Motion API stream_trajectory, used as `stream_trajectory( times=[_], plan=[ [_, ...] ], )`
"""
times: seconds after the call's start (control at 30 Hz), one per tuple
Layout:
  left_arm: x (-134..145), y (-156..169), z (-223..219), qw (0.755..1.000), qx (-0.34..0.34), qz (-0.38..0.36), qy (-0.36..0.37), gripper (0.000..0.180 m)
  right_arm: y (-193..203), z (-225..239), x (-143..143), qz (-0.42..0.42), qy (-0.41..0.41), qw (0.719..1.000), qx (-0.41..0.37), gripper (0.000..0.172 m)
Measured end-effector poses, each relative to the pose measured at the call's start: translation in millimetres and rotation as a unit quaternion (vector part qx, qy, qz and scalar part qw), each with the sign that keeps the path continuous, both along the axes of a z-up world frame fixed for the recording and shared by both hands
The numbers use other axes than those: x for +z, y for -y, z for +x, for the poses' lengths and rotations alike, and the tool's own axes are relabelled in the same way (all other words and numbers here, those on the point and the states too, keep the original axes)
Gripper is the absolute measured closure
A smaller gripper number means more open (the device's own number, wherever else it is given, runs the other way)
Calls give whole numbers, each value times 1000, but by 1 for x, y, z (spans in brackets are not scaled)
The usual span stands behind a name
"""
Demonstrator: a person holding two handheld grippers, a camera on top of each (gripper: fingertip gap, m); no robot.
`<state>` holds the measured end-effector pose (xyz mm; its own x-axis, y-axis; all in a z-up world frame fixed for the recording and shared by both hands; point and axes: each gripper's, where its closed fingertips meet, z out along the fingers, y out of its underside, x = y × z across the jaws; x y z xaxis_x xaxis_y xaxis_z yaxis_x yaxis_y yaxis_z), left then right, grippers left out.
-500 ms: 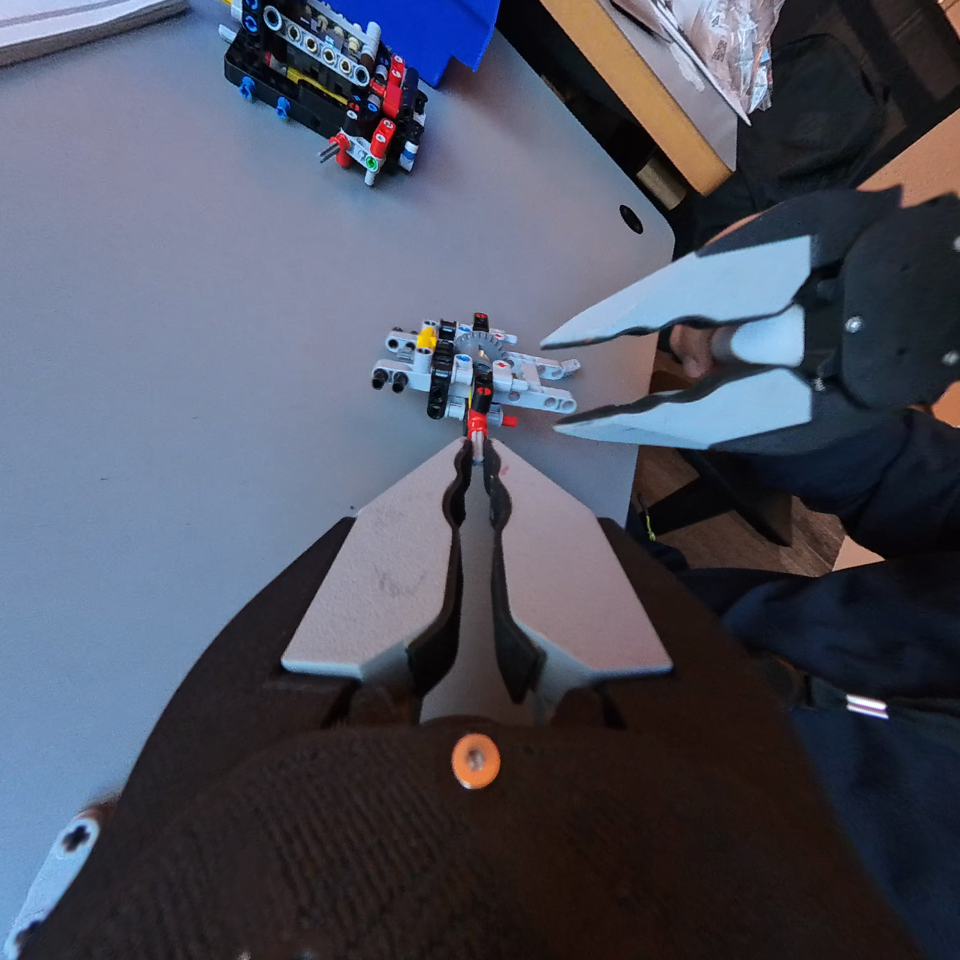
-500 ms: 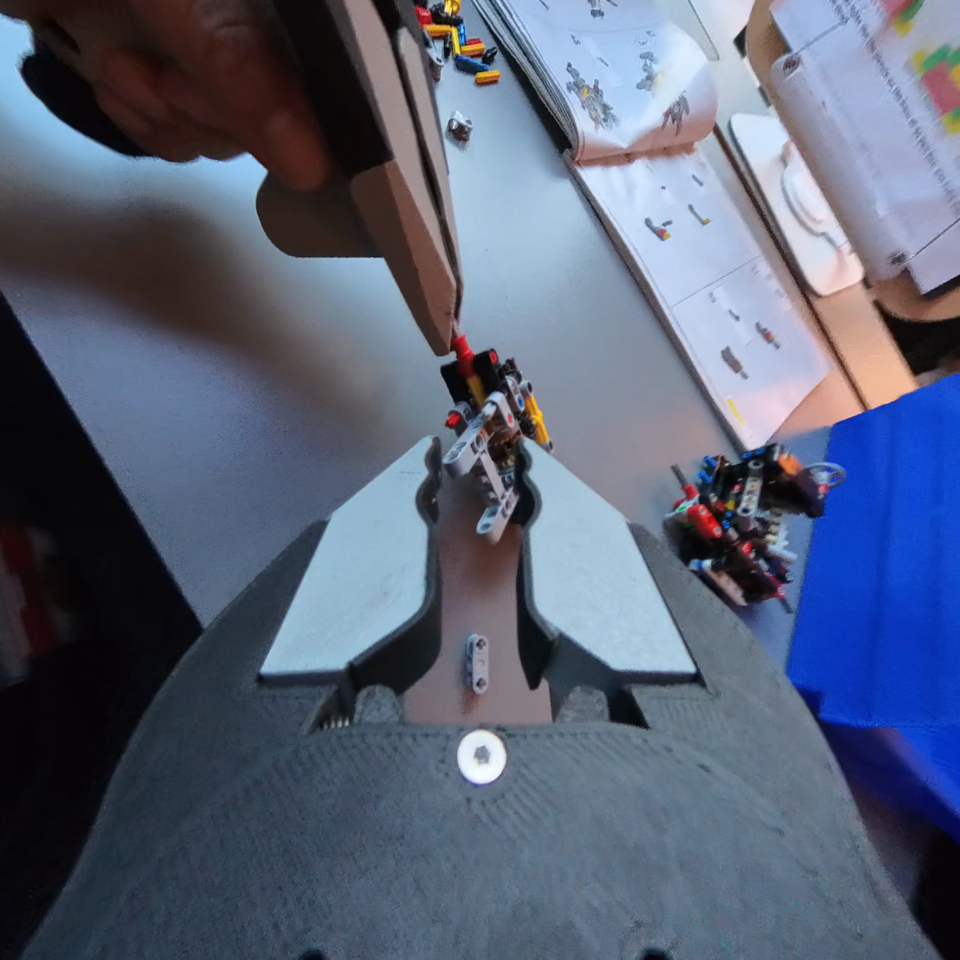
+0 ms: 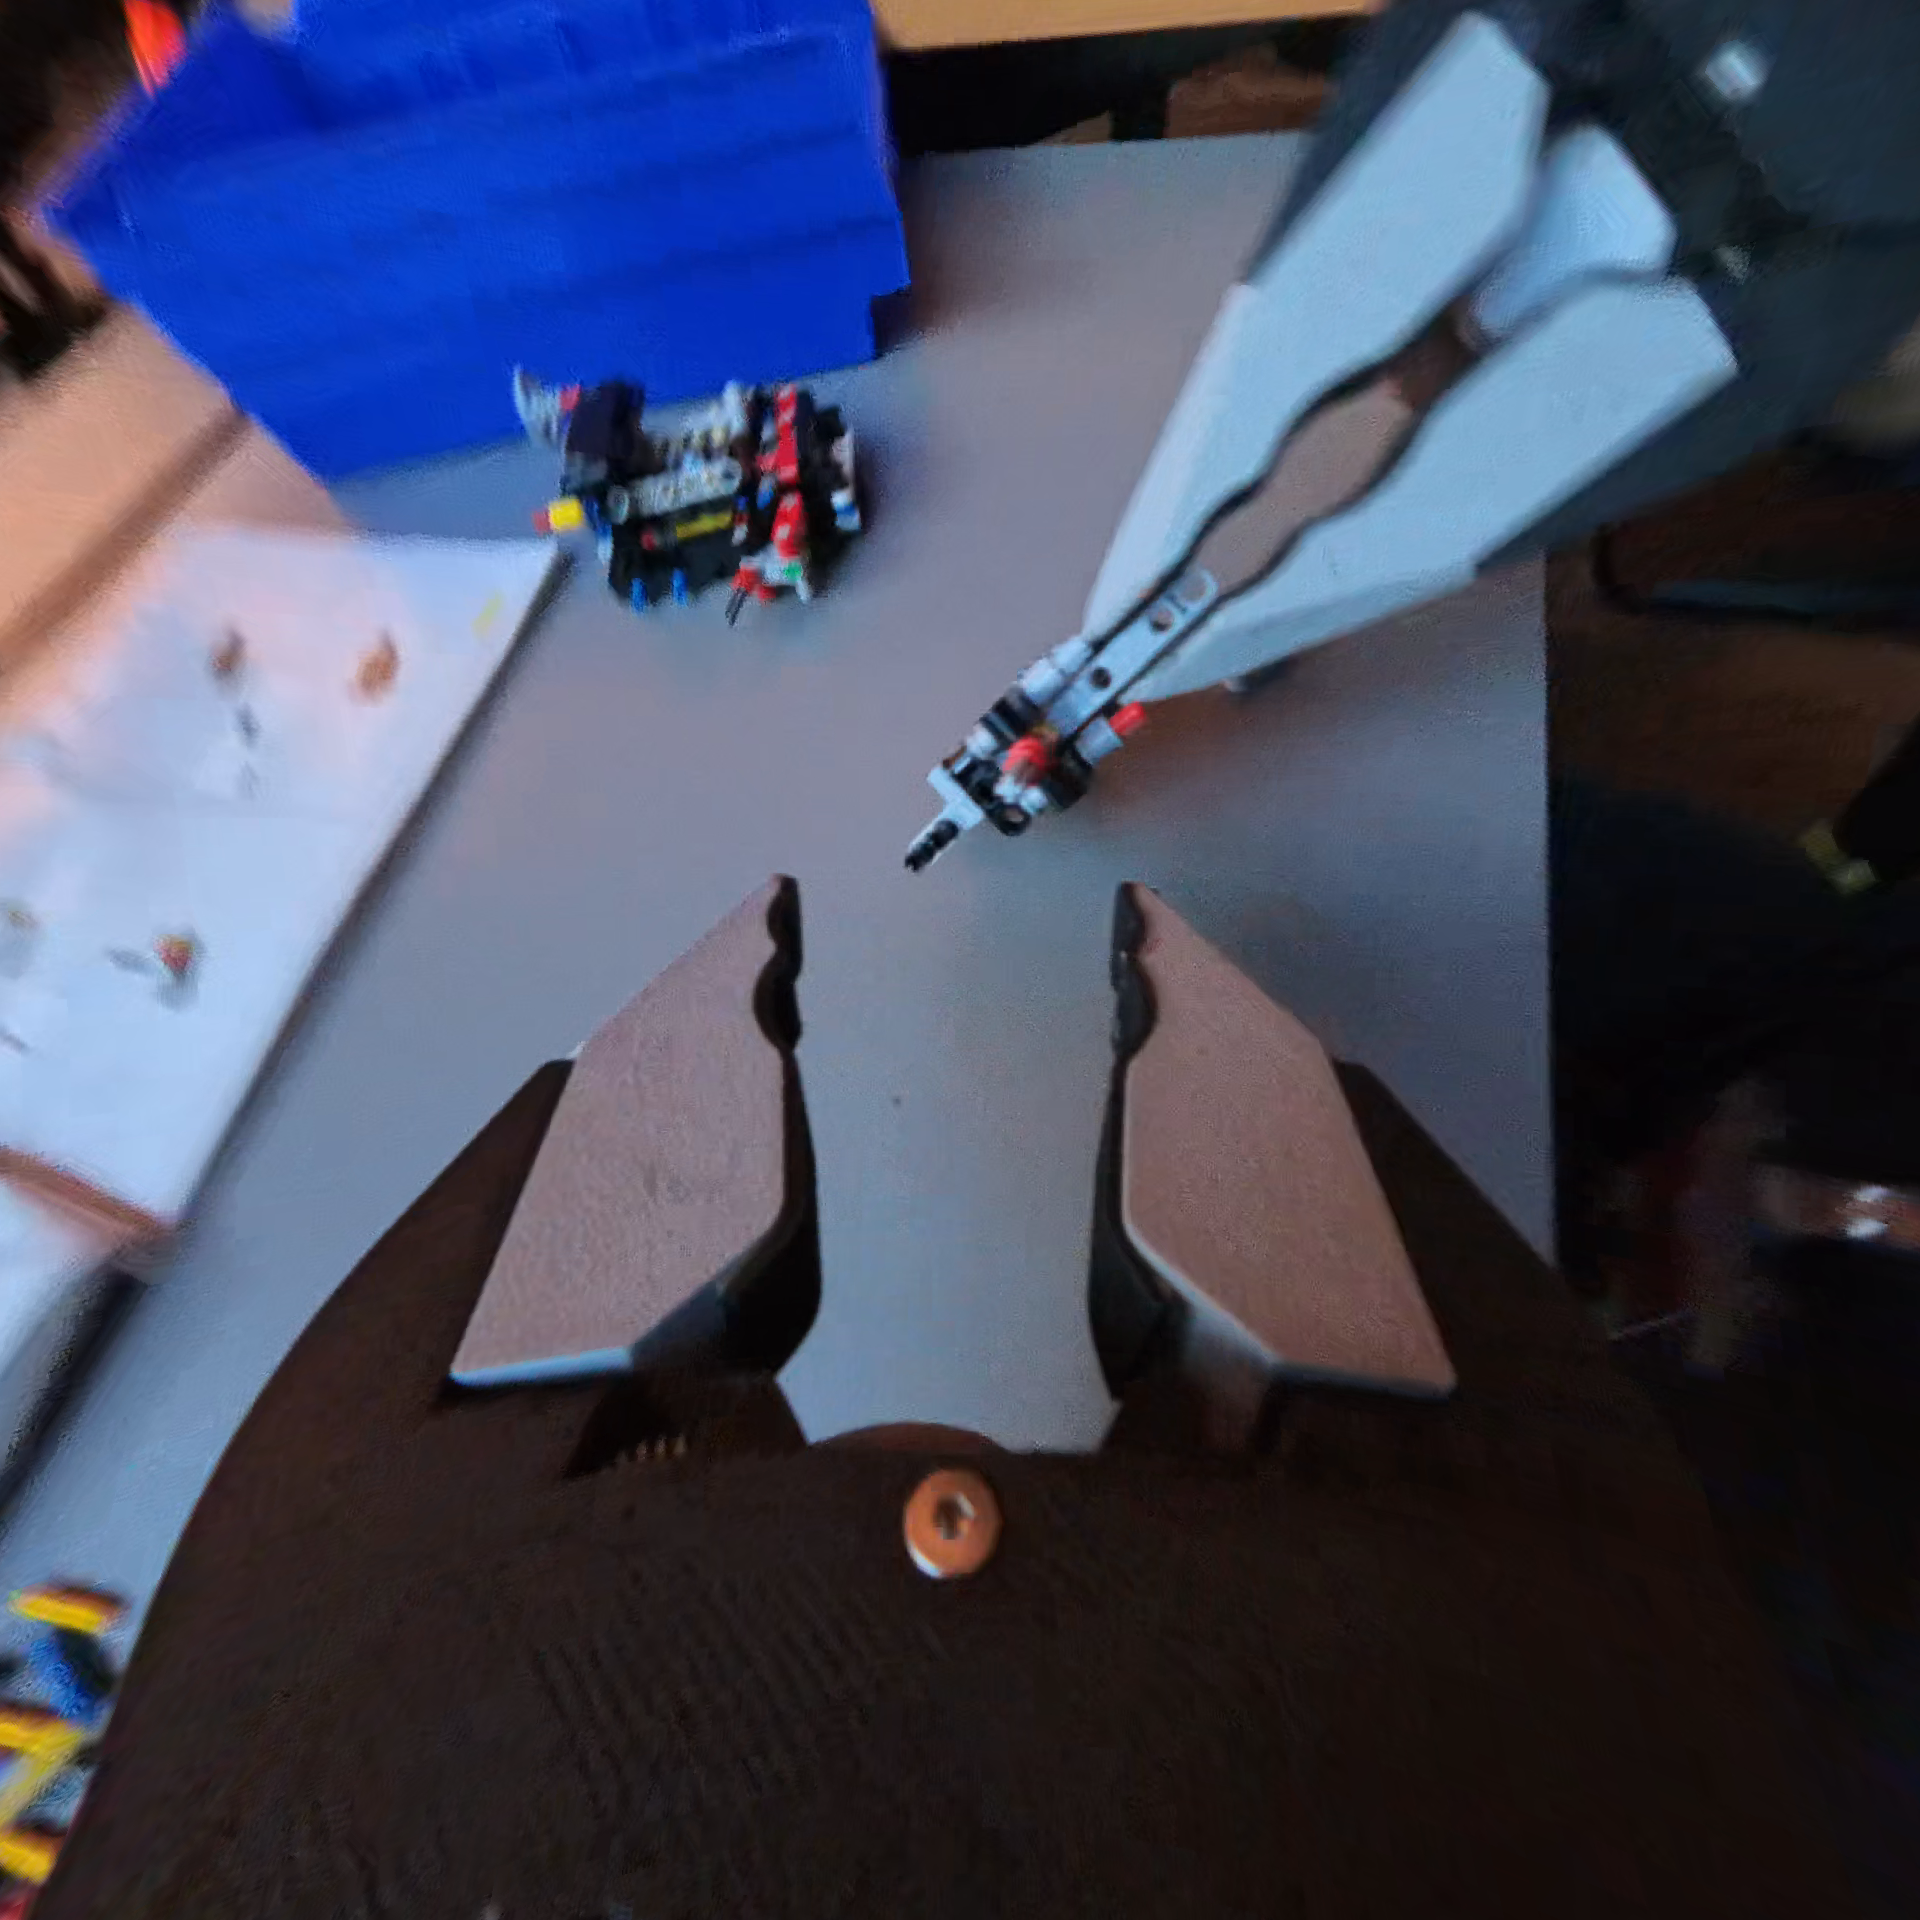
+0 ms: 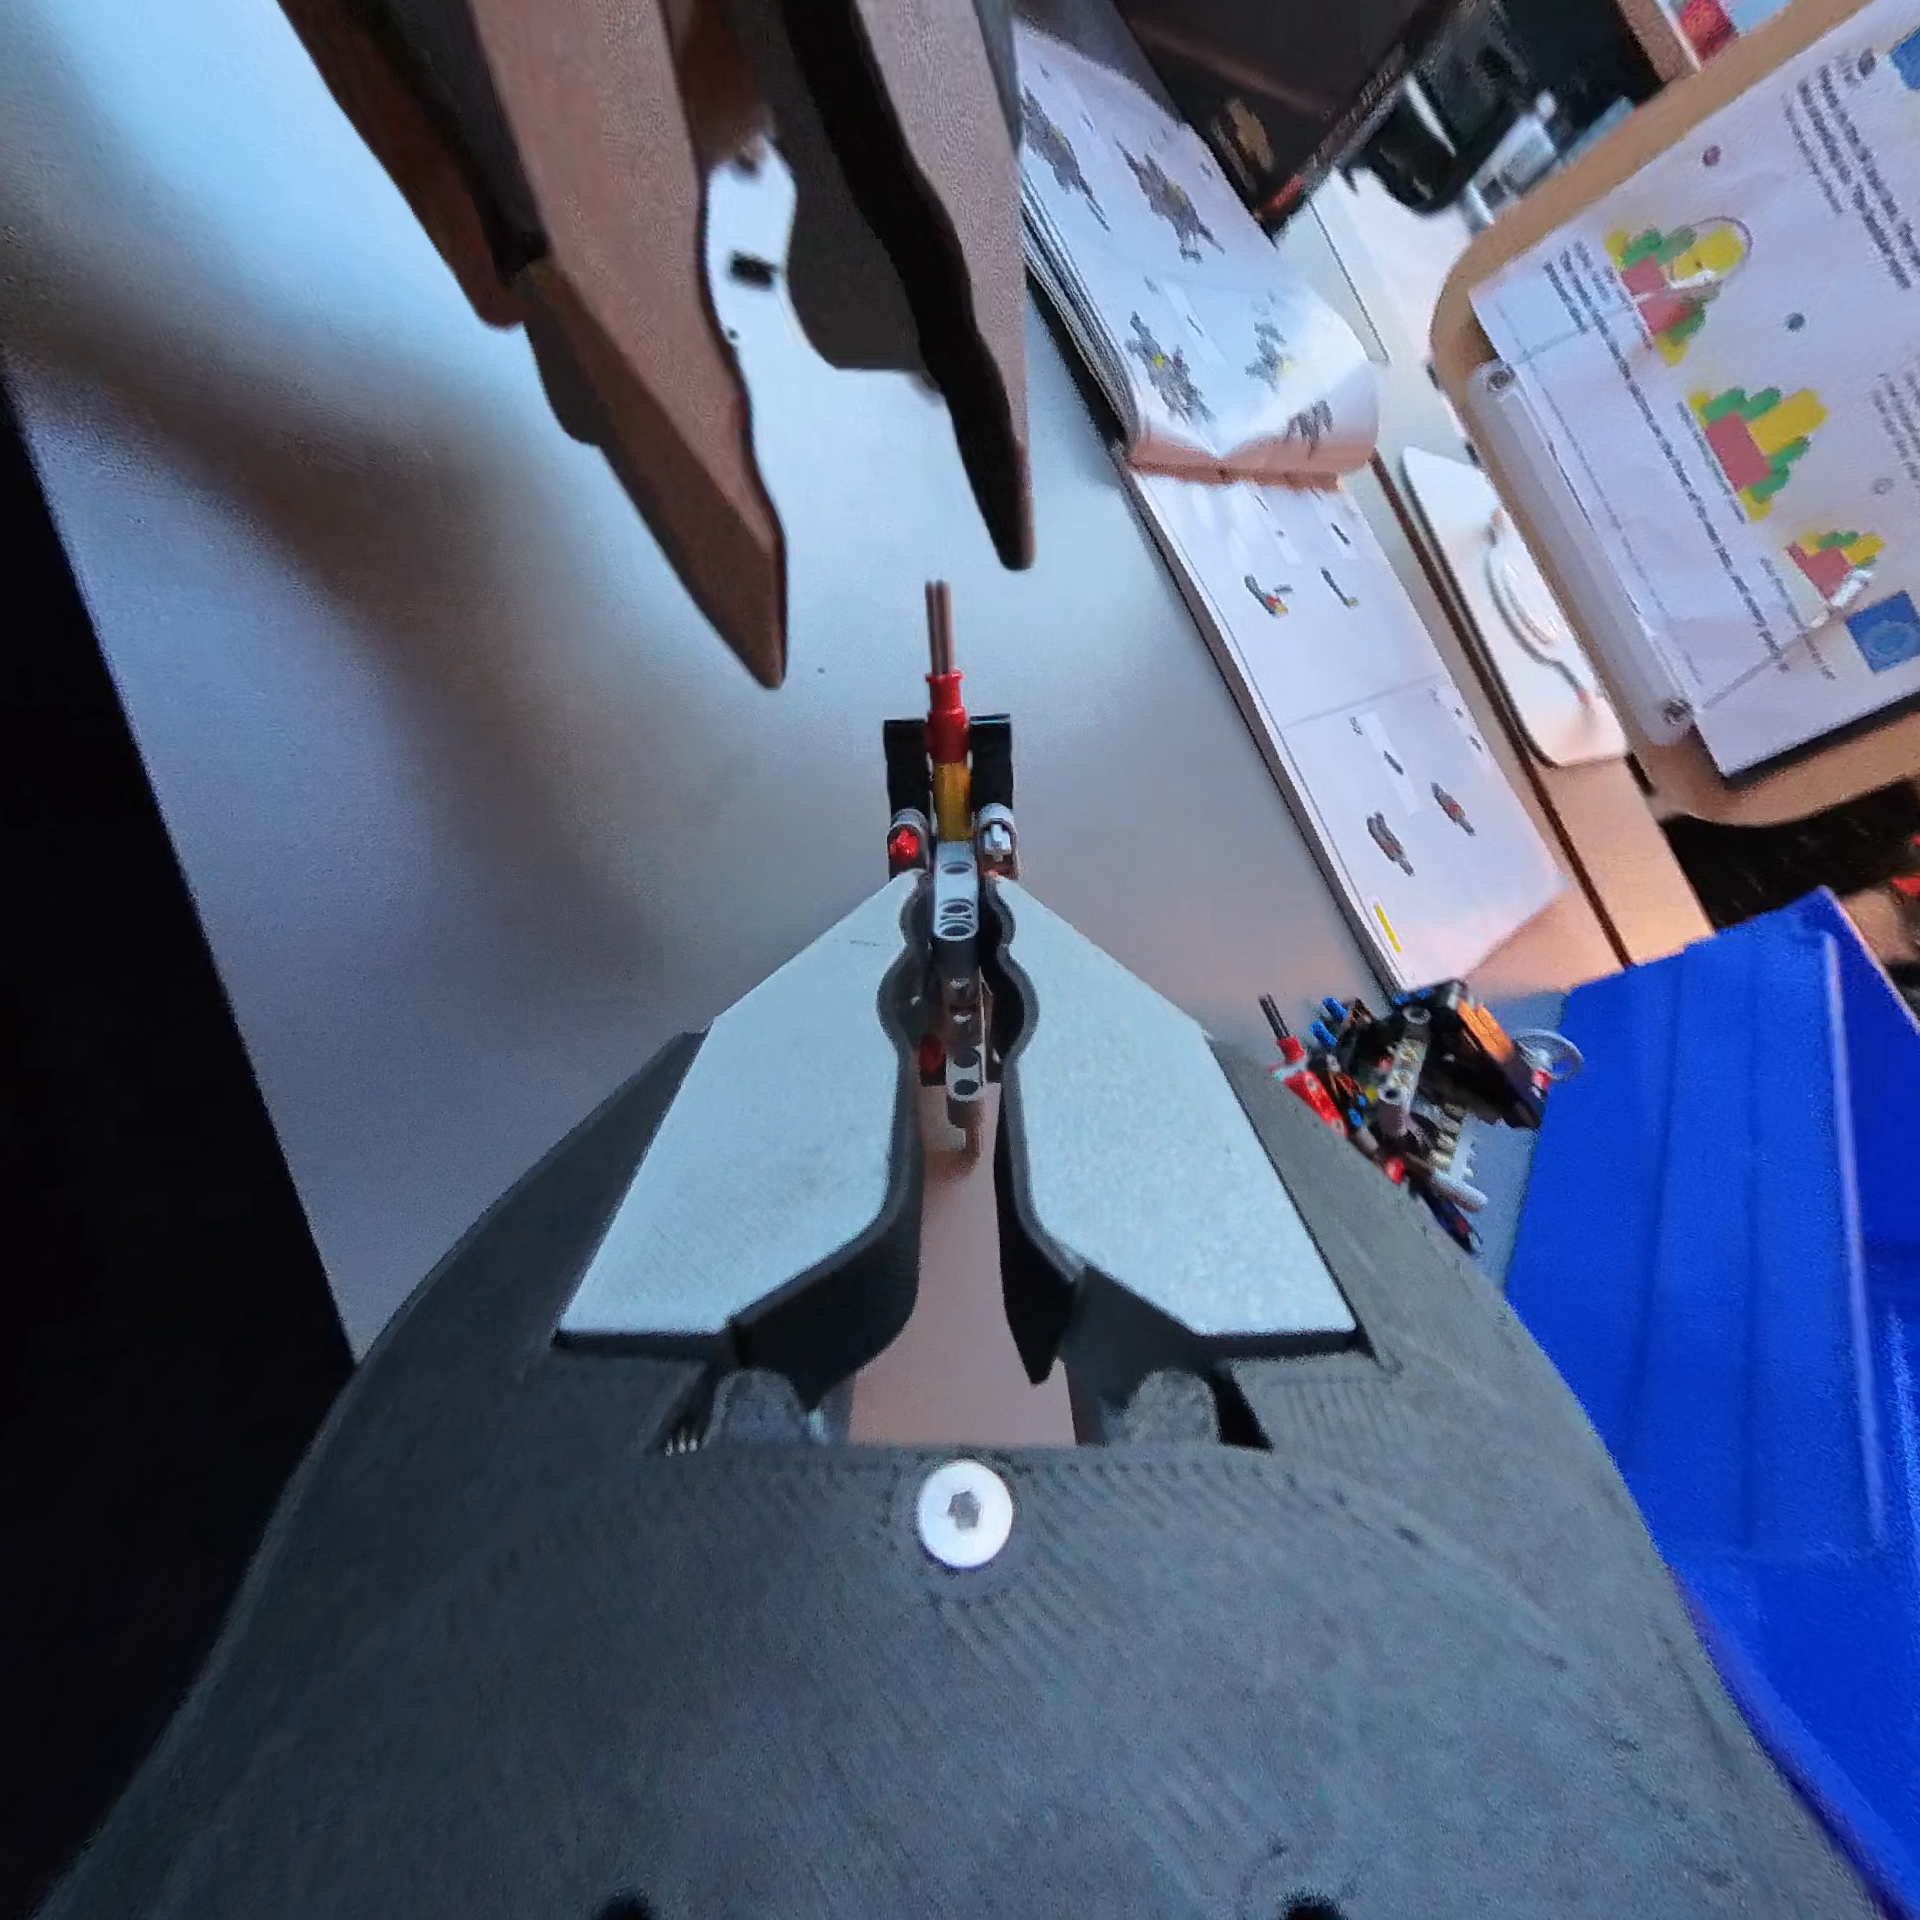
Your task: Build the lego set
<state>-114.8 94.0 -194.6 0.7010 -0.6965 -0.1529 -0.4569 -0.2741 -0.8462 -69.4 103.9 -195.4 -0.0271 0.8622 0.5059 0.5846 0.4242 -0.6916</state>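
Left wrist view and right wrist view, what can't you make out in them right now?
- Left wrist view: motion blur smears the open booklet pages and the loose bricks cut by the left edge.
- Right wrist view: the right gripper fingers cover the rear of the small brick assembly.
- Blue bin: contents hidden by its wall and the frame edge.
- Larger brick model: too small for detail.

Both wrist views look down close over the grey table (image 3: pixel 644 790) (from facing sides), sharing the brick assembly (image 4: pixel 951 821).
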Motion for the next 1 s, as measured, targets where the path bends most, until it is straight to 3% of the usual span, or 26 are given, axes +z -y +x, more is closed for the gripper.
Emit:
stream_trajectory(
  times=[0.13, 0.23, 0.47, 0.73, 1.0],
  plan=[
    [4, 6, 28, 990, -88, 87, -74, 130, 9, 4, 8, -51, -35, 995, 78, 167],
    [6, 8, 44, 984, -137, 99, -63, 139, 10, 7, 12, -84, -49, 989, 108, 167],
    [11, 5, 55, 978, -188, 90, -23, 139, 15, 14, 13, -118, -75, 977, 162, 167],
    [-1, -1, 65, 975, -207, 76, 6, 156, 15, 14, 15, -152, -118, 963, 191, 167],
    [7, -4, 68, 974, -208, 75, 50, 156, 9, 17, 17, -173, -134, 956, 197, 167]
  ],
)
